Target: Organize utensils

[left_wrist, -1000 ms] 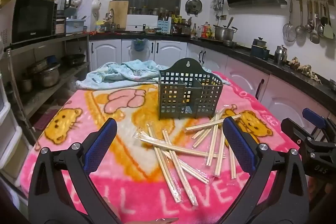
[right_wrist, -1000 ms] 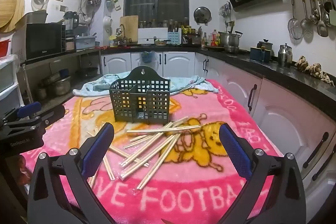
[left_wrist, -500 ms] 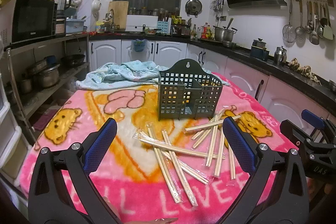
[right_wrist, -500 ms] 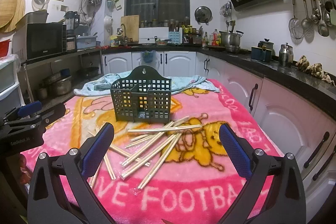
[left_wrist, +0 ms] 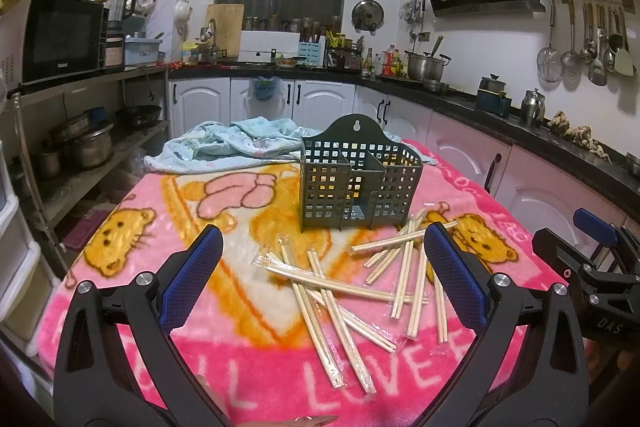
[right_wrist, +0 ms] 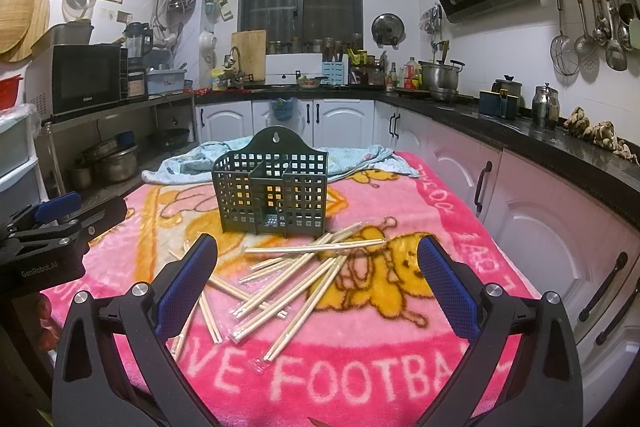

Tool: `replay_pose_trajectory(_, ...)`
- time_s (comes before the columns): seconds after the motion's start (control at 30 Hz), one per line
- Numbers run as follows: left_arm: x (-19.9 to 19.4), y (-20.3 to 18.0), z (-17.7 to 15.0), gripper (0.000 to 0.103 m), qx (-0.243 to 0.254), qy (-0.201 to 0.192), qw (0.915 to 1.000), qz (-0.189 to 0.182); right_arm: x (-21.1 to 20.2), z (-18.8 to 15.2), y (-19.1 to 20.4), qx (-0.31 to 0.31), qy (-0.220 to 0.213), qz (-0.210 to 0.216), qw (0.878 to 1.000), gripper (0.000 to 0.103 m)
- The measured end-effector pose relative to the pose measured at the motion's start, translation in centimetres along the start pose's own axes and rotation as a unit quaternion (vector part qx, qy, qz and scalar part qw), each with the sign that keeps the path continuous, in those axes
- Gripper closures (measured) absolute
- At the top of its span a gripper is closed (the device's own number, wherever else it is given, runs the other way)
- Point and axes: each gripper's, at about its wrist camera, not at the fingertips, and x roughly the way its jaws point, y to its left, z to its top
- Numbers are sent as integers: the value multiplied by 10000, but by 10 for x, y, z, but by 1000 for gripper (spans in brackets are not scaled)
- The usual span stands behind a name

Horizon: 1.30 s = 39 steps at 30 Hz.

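Left tool (left_wrist: 322, 259) and right tool (right_wrist: 316, 267) both hover above the table (right_wrist: 400, 379) w/ fingers wide apart, holding nothing. The chopsticks (left_wrist: 352, 291) lie scattered on the pink blanket (left_wrist: 240, 347) just ahead of both tools, some crossing each other. The dark green utensil holder (right_wrist: 272, 195) stands upright just beyond them, approx. centred in front of the tools.
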Motion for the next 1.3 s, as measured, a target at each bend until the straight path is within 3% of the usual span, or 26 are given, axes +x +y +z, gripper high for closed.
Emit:
replay_pose_trajectory(0.9, 0, 0, 0, 10, -18, -9, 10000, -22, 0, 1, -1, 4, 0, 15, 10000, 6)
replay_pose_trajectory(1.3, 17, 28, 9, 10, -360, 380, 9986, -66, 19, 17, 13, -72, 440, 461, 9979, 6)
